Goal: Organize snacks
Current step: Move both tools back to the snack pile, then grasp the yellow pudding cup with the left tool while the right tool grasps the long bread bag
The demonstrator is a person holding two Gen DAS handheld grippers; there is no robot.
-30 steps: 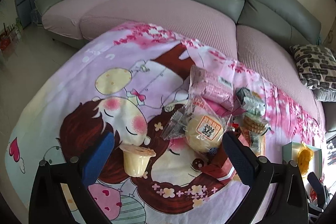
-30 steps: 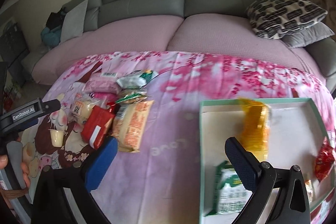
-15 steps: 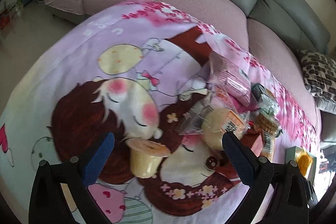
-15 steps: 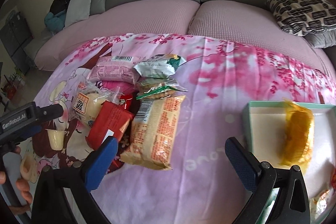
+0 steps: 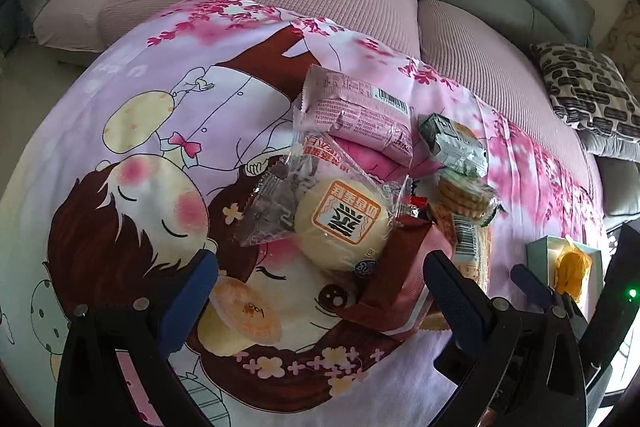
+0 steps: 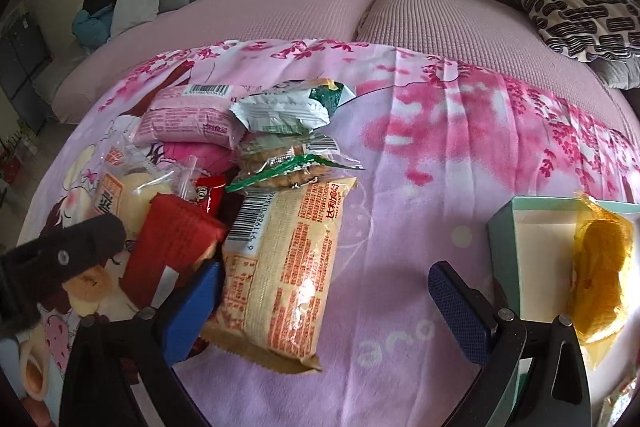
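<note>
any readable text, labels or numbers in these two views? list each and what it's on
"6 911988 0134", further digits hidden: barcode on the beige cracker pack.
"达利食品": same pack's upper end.
"蒸": orange label on the round bun.
Barcode digits on the pink pack: too blurred.
Fine print on all wrappers: too small.

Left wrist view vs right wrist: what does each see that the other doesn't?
Left only: the jelly cup's sealed lid, lying tipped by the left gripper's open fingers.
Right only: the full face of the long tan biscuit pack, between the open right gripper's fingers.
Both: the pink pack, round bun, red pack, and the box holding the yellow pouch.
</note>
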